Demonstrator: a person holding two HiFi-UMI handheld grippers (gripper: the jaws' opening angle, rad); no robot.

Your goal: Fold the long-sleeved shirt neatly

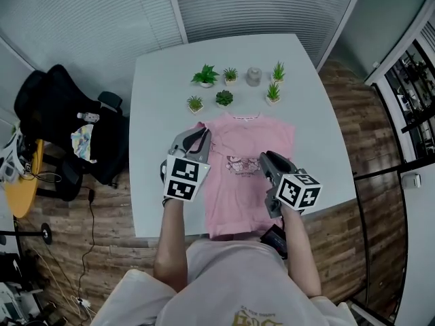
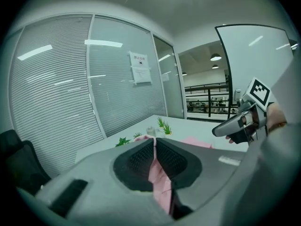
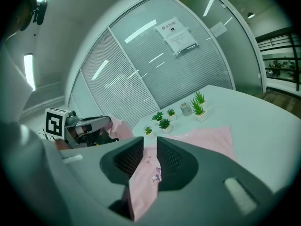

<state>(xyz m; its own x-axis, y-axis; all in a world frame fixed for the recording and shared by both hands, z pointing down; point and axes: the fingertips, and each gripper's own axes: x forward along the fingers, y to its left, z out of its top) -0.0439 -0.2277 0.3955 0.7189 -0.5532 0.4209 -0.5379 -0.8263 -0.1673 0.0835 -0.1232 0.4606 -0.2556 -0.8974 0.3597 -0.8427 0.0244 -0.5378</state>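
**Shirt.** The pink shirt [image 1: 239, 148] lies on the white desk [image 1: 160, 100], at the near edge in front of the person. Its collar points toward the far side. A small print shows on the chest. The left side of the shirt is lifted off the surface.

**Left claw.** The left claw [image 1: 202, 136] holds the shirt's left edge. The left gripper view shows its jaws pressed together on a thin strip of pink cloth [image 2: 160, 182], which hangs down between the pads.

**Right claw.** The right claw [image 1: 266, 160] is over the lower right part of the shirt. In the right gripper view its jaws stand narrow, with a fold of the pink cloth [image 3: 143, 178] gripped between them and draping downward. The same view shows the left claw across from it, with pink cloth bunched at its tip.

**Surroundings.**
- Five small potted plants [image 1: 205, 75] and a grey jar [image 1: 254, 76] stand beyond the collar, near the far edge of the desk and apart from the shirt.
- A black office chair [image 1: 61, 114] stands on the wooden floor [image 1: 115, 216] to the left of the desk.
- Glass walls with blinds [image 1: 102, 19] close off the room behind.
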